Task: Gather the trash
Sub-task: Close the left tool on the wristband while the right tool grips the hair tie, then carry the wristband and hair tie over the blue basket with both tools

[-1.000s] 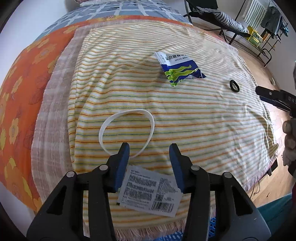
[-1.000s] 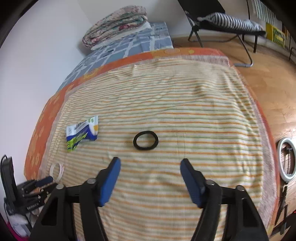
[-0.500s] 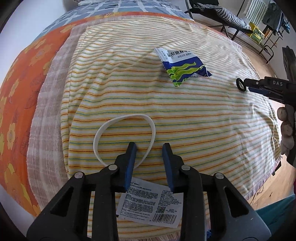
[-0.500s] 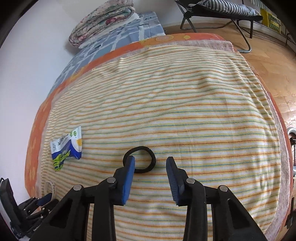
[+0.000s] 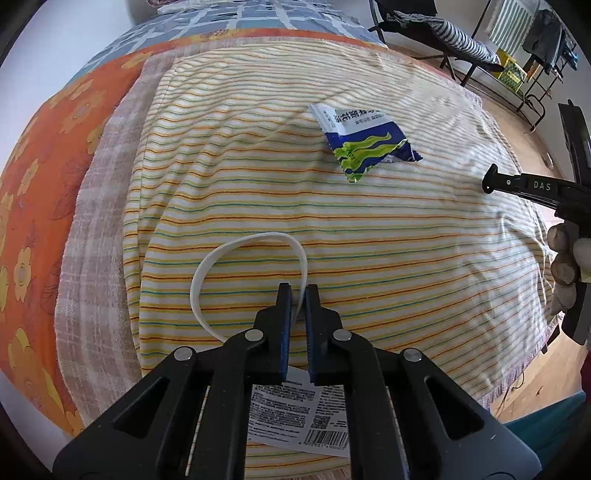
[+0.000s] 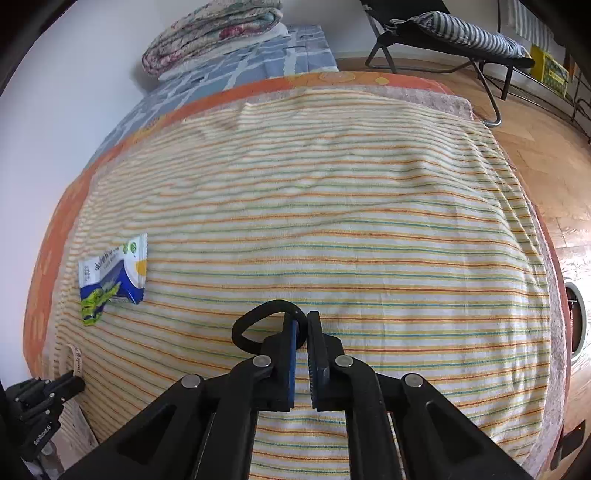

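On a bed covered by a striped blanket (image 5: 388, 229), my left gripper (image 5: 298, 291) is shut on the right side of a white plastic loop (image 5: 221, 254) lying on the blanket. My right gripper (image 6: 302, 321) is shut on a black hair tie (image 6: 251, 321), whose loop sticks out to the left. A blue, white and green snack wrapper (image 5: 364, 142) lies further up the blanket; it also shows in the right wrist view (image 6: 110, 273). A white printed label with a barcode (image 5: 295, 417) lies under my left gripper.
The right gripper's tip (image 5: 517, 182) and the hand holding it show at the left view's right edge. A folded quilt (image 6: 210, 35) lies at the bed's head. A folding chair (image 6: 454, 33) stands on the wooden floor beyond the bed.
Both grippers moved forward and down and closed: the left on the white loop, the right on the black hair tie.
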A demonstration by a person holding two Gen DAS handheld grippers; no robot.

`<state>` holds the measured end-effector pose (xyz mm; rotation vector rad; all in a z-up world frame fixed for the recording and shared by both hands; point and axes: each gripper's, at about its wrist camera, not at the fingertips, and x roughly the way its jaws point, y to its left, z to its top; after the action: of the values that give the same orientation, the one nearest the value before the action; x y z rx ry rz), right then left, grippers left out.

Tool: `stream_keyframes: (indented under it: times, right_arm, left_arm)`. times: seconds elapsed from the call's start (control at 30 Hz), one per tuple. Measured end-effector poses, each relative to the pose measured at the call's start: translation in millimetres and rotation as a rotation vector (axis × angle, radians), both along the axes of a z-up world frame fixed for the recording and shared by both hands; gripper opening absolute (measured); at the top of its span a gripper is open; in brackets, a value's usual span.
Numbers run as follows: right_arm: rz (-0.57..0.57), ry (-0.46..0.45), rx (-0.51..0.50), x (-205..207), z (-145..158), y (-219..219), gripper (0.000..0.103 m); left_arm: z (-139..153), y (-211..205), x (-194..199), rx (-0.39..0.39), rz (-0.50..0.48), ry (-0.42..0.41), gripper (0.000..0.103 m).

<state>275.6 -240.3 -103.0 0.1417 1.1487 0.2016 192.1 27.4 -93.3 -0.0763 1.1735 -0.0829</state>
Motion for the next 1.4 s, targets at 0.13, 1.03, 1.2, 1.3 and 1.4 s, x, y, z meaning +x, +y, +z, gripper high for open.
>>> stream_keyframes:
  times: [0.13, 1.03, 1.2, 1.3, 1.4]
  right_arm:
    - [-0.004, -0.031, 0.041, -1.9, 12.7, -3.8, 0.002]
    - [0.163, -0.167, 0.072, -84.1, 73.6, 22.9, 0.002]
    - [0.191, -0.166, 0.074, -107.6, 74.7, 26.1, 0.002]
    - [0.214, -0.173, 0.073, -125.9, 76.8, 28.7, 0.002]
    - [0.239, -0.180, 0.066, -144.6, 77.2, 31.5, 0.002]
  left_arm:
    - [9.4, 2.2, -2.4, -0.027, 0.005, -0.026, 0.004]
    - [68.4, 13.7, -43.5, -0.144, 0.009, -0.154, 0.004]
    - [71.7, 2.5, -60.2, -0.154, -0.028, -0.153, 0.004]
    - [77.6, -6.4, -71.6, -0.162, -0.055, -0.166, 0.004]
    - [82.9, -17.3, -85.8, -0.173, -0.087, -0.177, 0.004]
